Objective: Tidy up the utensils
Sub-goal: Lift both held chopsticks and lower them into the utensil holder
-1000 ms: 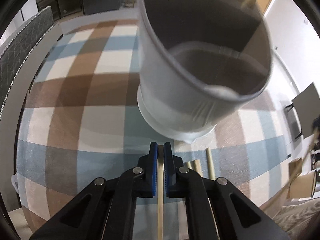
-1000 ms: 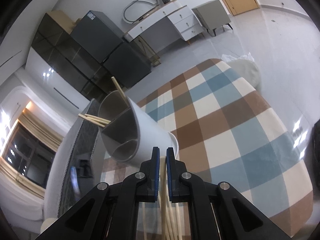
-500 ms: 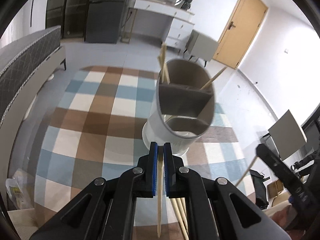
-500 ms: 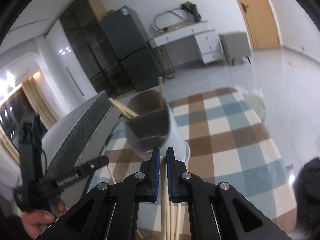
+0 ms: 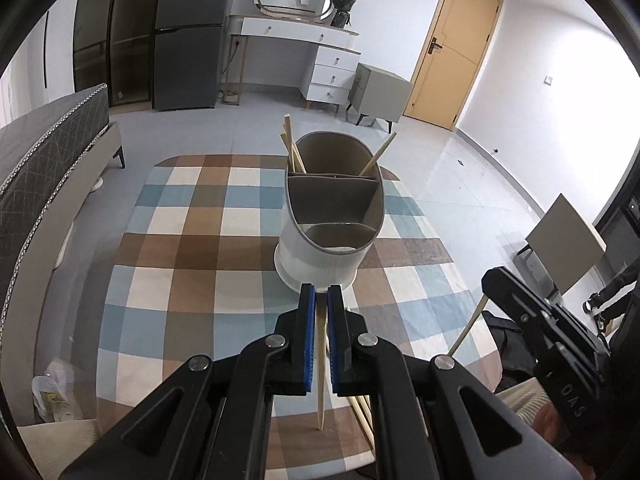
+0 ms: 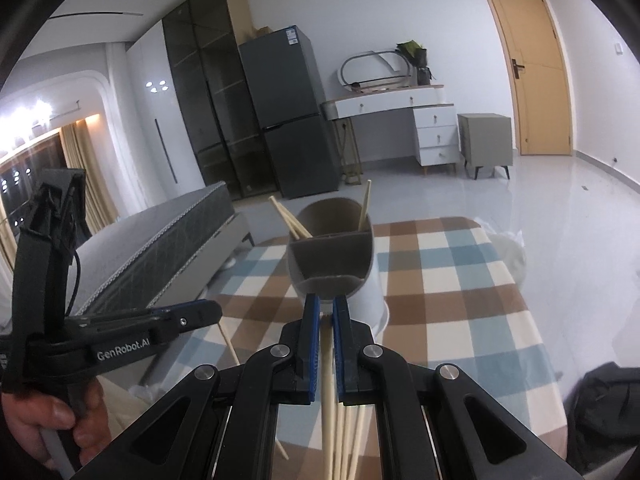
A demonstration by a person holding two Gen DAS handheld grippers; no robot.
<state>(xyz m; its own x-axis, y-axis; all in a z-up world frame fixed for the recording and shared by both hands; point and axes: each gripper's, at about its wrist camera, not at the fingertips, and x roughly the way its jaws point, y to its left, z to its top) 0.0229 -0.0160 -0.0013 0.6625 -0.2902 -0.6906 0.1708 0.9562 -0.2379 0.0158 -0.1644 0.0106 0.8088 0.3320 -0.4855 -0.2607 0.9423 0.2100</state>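
A white utensil holder (image 5: 320, 256) with grey divided compartments stands on the checked tablecloth (image 5: 192, 264); it also shows in the right wrist view (image 6: 370, 292). Chopsticks (image 5: 291, 148) lean in its far compartment. My left gripper (image 5: 321, 296) is shut on a single chopstick (image 5: 320, 364), just short of the holder. My right gripper (image 6: 326, 308) is shut on another chopstick (image 6: 328, 392), also just before the holder. Loose chopsticks (image 6: 352, 440) lie on the table under it. Each gripper shows in the other's view, the right one (image 5: 532, 320) and the left one (image 6: 120, 336).
The table stands in a room with a grey sofa (image 5: 44, 152) on the left, a fridge (image 6: 292, 116), a white dresser (image 5: 304, 60) and a wooden door (image 5: 452, 48) behind. A black bag (image 6: 600, 412) lies at the right.
Both grippers have drawn back and up from the holder, which now looks smaller and upright. Each still holds its chopstick.
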